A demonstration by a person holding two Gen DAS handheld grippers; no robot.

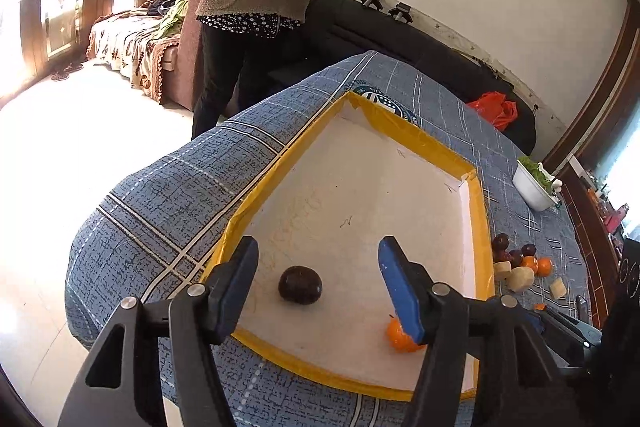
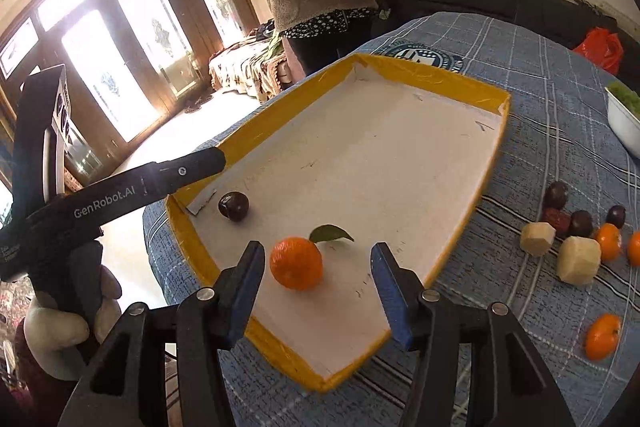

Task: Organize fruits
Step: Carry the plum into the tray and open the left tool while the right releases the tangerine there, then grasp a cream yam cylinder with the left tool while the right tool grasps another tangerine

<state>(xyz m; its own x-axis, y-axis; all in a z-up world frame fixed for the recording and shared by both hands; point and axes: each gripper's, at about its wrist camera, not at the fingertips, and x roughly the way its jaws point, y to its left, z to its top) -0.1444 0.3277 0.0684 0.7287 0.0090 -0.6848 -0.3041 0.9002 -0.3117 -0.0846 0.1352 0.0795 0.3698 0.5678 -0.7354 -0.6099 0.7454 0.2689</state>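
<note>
**Two fruits in the tray, both claws open**

The left claw hangs over the near end of the yellow-rimmed tray with its jaws spread wide and nothing between them; a dark plum lies on the white tray floor in the gap, touching neither finger; the right claw is likewise wide open and empty above the tray's near corner, with a leafy orange resting on the tray floor between its fingers, apart from both; the plum sits further in, near the tray's left wall; the remaining fruit pile of plums, oranges and pale peeled pieces lies on the blue plaid tabletop just beside the tray's right rim; a white bowl of greens stands at the tabletop's right edge.
</note>
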